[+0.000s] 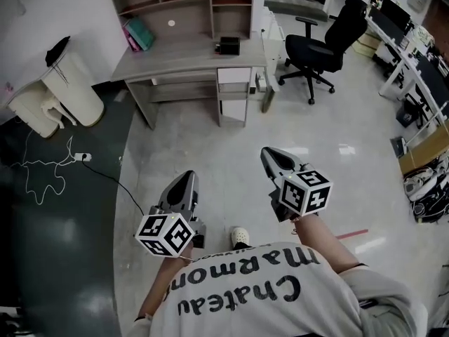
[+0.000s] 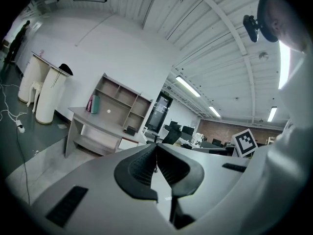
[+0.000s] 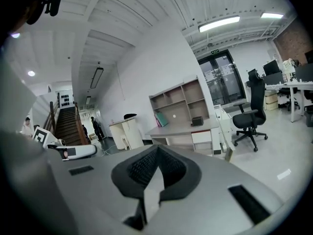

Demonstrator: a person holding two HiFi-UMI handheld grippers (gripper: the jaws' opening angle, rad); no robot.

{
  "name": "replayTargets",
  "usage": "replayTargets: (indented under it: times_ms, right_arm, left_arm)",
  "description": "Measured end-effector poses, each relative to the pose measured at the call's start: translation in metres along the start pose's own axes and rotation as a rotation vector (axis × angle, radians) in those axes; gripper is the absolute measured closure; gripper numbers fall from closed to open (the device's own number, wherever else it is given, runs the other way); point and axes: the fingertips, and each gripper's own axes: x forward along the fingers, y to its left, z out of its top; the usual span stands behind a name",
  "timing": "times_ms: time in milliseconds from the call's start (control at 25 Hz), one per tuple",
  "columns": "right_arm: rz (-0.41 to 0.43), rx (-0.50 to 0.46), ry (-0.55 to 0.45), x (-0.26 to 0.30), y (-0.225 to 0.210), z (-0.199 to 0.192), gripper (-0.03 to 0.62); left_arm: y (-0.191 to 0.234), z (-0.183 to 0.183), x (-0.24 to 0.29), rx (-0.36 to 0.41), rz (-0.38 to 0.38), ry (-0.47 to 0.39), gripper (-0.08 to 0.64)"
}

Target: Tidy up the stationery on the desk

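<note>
A grey desk with an open shelf unit stands across the floor, far ahead of both grippers. On it are pink and teal books, a small black box and a small white round item. My left gripper and right gripper are held side by side over the bare floor, both pointing toward the desk. The jaws of each are shut with nothing between them. The desk shows beyond the left gripper in its own view. It also shows as the desk beyond the right gripper.
A black office chair stands right of the desk. A white rounded stand is at the left, with a power strip and cable on the dark floor. Desks with monitors line the right side. My shoe shows below.
</note>
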Motion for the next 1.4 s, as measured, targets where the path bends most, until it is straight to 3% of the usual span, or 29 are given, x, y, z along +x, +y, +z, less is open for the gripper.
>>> replayTargets:
  times_ms: [480,960,1400]
  right_arm:
    - [0.006,-0.007,-0.06,0.064,-0.07,0.064,0.574]
    - [-0.037,0.094,0.001,0.072,-0.108,0.03,0.574]
    - [-0.073,0.117,0.012,0.134,-0.135,0.049,0.574]
  left_arm:
    - [0.014,0.039,0.109,0.018,-0.038,-0.054,0.545]
    - [0.016,0.013,0.151,-0.007,-0.089,0.037,0.545]
    - [0.056,0.033,0.215,-0.019,-0.119,0.058,0.545]
